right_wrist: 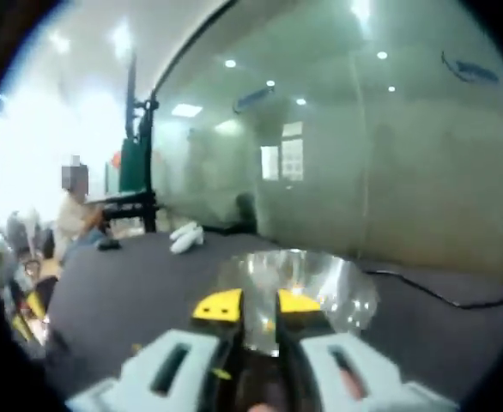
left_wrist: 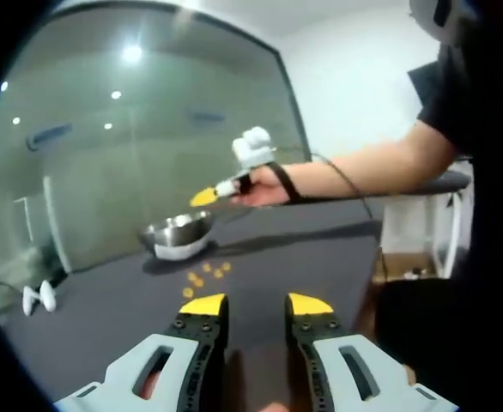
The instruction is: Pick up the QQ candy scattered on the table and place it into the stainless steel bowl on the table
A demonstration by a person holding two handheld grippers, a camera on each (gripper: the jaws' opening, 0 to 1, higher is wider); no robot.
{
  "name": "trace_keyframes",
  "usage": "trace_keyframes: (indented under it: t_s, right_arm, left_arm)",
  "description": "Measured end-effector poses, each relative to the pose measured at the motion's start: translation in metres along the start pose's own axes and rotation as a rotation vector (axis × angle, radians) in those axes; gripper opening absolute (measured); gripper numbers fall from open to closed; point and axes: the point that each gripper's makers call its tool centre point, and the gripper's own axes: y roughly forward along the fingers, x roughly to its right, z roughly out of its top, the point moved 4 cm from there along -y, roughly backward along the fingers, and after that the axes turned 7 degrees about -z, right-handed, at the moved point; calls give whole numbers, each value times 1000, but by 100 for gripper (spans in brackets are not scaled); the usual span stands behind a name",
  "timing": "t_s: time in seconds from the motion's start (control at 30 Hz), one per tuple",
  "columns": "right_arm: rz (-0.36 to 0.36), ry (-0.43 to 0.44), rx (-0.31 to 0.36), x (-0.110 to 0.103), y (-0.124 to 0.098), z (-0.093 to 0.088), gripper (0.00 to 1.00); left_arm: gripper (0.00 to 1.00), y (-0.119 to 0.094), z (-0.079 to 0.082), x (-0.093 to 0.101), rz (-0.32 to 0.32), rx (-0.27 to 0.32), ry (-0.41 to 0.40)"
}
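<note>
Lying near the stainless steel bowl [left_wrist: 179,236], small candies [left_wrist: 203,276] look light and soft, suiting a gentle side pinch; left gripper [left_wrist: 256,304] jaws stand apart, right gripper [right_wrist: 257,305] jaws nearly together, contents unclear.

- Left gripper [left_wrist: 256,305]: jaws parted, held low and level.
- Right gripper [right_wrist: 257,306]: jaws slightly parted, nothing visibly between them; in the left gripper view, its bare forearm [left_wrist: 367,168] is outstretched.
</note>
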Motion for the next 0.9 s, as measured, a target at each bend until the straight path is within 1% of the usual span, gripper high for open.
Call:
trace_keyframes:
  t_s: [0.03, 0.07, 0.13, 0.17, 0.2, 0.23, 0.33, 0.4, 0.5, 0.53, 0.6, 0.67, 0.73, 0.9]
  right_arm:
    - [10, 7, 5, -2, -9, -2, 15]
    - [26, 36, 19, -4, -17, -3, 15]
    - [37, 124, 50, -6, -30, -4, 15]
    - [23, 118, 43, -3, -39, -9, 15]
    - [20, 112, 45, -5, -45, -13, 15]
    - [20, 108, 47, -13, -53, -15, 15]
    - [31, 65, 29, -21, -66, -28, 15]
    - [54, 37, 6, -29, -73, -39, 16]
    - [83, 36, -20, -39, -82, -51, 16]
    - [100, 34, -18, -43, -87, -53, 16]
    - [119, 32, -31, -48, -90, -59, 16]
    - [118, -2, -51, -50, -91, -65, 16]
    - [121, -9, -65, -52, -90, -71, 16]
    - [122, -17, -96, -52, -85, -81, 16]
  left_arm:
    - [28, 0, 0, 0, -1, 0, 1]
    - [28, 0, 0, -1, -1, 1, 1]
    - [28, 0, -1, -1, -2, 5, -4]
    - [28, 0, -1, -2, -2, 8, -7]
    - [28, 1, -2, -2, -2, 8, -8]
    - [28, 1, -2, -3, -1, 8, -9]
    - [28, 2, -3, -3, 1, 8, -9]
    - [28, 2, -2, -3, -1, 11, -6]
    - [28, 1, -1, -2, -3, 15, -7]
    - [28, 0, -2, -2, -1, 14, -8]
    - [28, -2, -2, -3, 1, 16, -21]
    - [28, -5, 3, -6, 6, 54, -56]
    - [28, -7, 5, -11, 18, 68, -69]
    - [28, -9, 7, -13, 23, 79, -81]
